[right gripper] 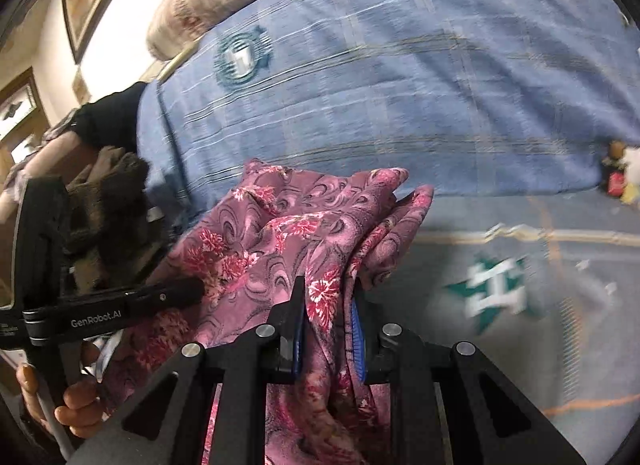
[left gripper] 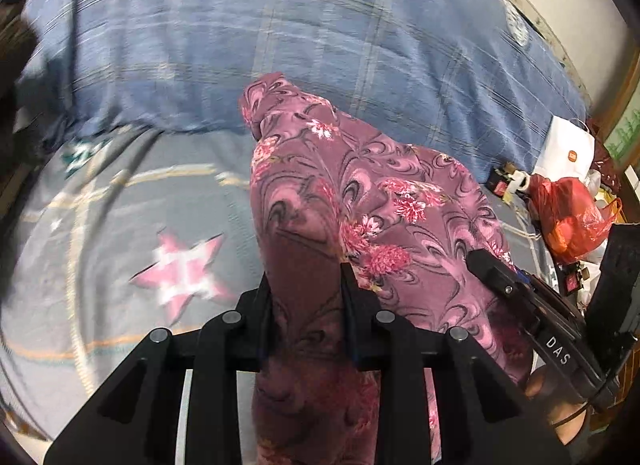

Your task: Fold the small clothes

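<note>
Left gripper (left gripper: 307,285): fingers clamped on a fold of the pink floral cloth (left gripper: 360,201), which rises to 12 o'clock and drapes toward 4 o'clock. Right gripper (right gripper: 329,305): fingers pinched on another bunch of the same cloth, blue pads showing on both sides; fabric spreads to 10 o'clock. Cloth held up over the bed sheet (left gripper: 120,193) with its pink star (left gripper: 182,271). Blue blanket (left gripper: 320,33) beyond at 12 o'clock. Red plastic bag (left gripper: 572,213) at 3 o'clock, bed edge. Background motion-blurred.
</note>
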{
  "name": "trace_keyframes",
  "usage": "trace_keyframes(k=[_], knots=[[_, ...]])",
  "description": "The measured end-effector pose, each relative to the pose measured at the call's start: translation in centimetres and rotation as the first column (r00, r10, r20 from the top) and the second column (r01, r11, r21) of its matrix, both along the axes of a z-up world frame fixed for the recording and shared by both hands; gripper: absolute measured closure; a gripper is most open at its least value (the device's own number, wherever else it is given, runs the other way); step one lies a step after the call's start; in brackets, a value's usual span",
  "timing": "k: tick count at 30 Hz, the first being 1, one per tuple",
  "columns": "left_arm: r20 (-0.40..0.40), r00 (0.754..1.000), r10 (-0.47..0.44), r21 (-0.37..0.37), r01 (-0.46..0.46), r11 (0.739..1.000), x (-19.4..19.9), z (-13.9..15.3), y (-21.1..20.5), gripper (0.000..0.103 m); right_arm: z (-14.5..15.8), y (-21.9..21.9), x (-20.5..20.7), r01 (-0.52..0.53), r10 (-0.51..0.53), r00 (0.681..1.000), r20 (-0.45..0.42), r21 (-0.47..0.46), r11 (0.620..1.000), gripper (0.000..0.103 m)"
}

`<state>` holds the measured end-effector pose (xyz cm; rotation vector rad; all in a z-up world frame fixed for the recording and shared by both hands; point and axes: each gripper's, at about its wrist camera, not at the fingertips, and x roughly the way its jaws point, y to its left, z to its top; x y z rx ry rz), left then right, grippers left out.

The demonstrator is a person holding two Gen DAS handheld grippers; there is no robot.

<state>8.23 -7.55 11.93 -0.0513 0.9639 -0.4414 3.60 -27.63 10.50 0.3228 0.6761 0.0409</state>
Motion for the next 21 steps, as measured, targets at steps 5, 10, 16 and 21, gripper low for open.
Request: trace_keyframes(k=[5,10,16,21], knots=[[-0.094,0.993,0.065,0.014,-0.064,0.998,-0.7,-4.6,6.0,0.075,-5.8,4.2,0.7,-0.065,0.07,0.992,-0.106,0.047,0.997,0.083],[-0.207,0.977,0.057,-0.077,-0.075,0.994,-0.7,-8.2,10.2,0.063,-8.4,4.6,0.7,-0.051,0.06,0.98,-0.188,0.053,0.997,0.072],[-0.104,0.994,0.037,-0.092,-0.047,0.995,1.5,-4.9,9.8,0.06,-6.0,1.6,2.5,0.034,-0.014,0.992,-0.125,0.157,0.987,0.07],[-0.109,0.993,0.042,0.017,-0.04,0.999,6.0,-6.0,6.0,0.059,-8.3,1.5,7.5,0.052,-0.012,0.981,-0.193,0.203,0.978,0.095]])
